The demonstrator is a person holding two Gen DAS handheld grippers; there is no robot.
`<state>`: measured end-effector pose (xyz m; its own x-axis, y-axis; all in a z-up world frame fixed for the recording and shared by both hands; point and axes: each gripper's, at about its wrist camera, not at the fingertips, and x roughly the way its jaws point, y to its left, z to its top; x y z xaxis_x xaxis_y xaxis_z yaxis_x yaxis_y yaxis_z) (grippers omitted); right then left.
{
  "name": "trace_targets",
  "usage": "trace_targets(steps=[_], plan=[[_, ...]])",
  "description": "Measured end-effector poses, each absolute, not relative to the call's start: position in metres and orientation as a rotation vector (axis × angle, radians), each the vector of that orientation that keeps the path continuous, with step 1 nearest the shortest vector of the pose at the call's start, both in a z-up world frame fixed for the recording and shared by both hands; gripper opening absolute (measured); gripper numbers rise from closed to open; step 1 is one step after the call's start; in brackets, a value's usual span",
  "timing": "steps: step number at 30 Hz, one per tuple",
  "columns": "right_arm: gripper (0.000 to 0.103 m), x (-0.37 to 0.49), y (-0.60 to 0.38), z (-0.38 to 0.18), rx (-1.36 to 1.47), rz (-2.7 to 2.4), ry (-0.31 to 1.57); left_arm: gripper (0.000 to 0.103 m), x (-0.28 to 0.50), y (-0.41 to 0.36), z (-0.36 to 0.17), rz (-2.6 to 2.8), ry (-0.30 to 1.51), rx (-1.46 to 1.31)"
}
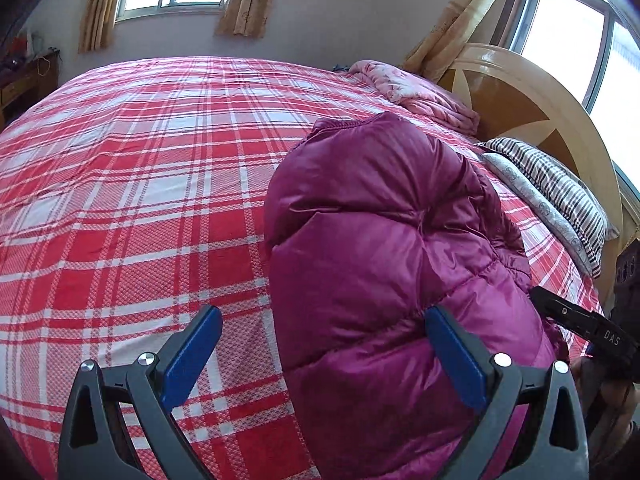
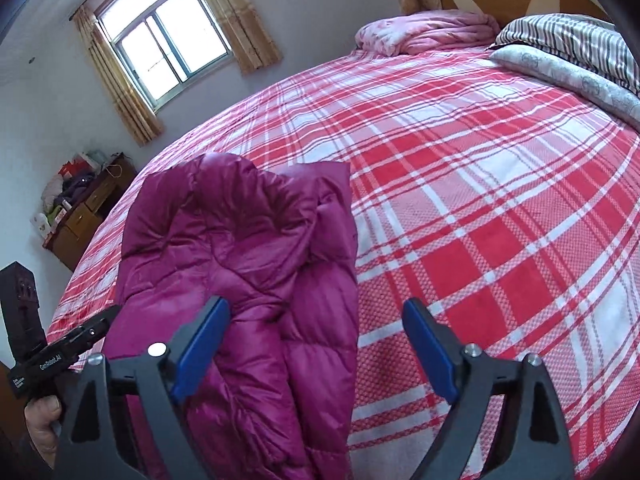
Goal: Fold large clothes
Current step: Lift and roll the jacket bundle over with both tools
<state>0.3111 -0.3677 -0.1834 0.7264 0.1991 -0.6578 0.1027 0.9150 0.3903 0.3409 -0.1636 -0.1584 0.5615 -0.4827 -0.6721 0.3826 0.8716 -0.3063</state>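
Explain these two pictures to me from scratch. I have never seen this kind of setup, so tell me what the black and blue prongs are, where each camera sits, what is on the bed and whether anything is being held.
There is no robot here. A person holds a hand-operated gripper in each hand, and each carries a wide-angle camera looking along its two blue-padded fingers. One picture comes from the left gripper, the other from the right gripper. Both stand open and hold nothing. On the bed, over a red and white plaid sheet, lies a puffy magenta jacket, folded into a bundle. Near the wooden headboard are a pink quilt and a striped pillow.
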Motion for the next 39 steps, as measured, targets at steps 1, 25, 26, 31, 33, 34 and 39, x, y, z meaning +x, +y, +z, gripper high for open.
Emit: trace_targets(steps=[1,25,26,31,33,34,39], plan=[[0.088,0.313,-0.369,-0.185,0.431,0.067,0.772,0.102,0.342,-0.164,-0.160,-0.516,0.834,-0.143],[0.023,0.301,-0.285,-0.152,0.422,0.281,0.766,0.056,0.296,-0.153,-0.101,-0.536,0.750,-0.041],[0.023,0.302,-0.275,-0.150,0.421,0.298,0.764,0.056,0.294,-0.145,-0.097,-0.520,0.738,-0.034],[0.023,0.310,-0.232,-0.145,0.401,0.384,0.762,0.056,0.288,-0.099,-0.089,-0.432,0.716,-0.028],[0.023,0.315,-0.212,-0.143,0.389,0.415,0.768,0.055,0.285,-0.080,-0.087,-0.398,0.711,-0.030],[0.023,0.318,-0.201,-0.143,0.383,0.433,0.772,0.056,0.283,-0.072,-0.086,-0.379,0.708,-0.028],[0.023,0.331,-0.148,-0.141,0.333,0.513,0.796,0.056,0.279,-0.028,-0.088,-0.295,0.708,-0.047]])
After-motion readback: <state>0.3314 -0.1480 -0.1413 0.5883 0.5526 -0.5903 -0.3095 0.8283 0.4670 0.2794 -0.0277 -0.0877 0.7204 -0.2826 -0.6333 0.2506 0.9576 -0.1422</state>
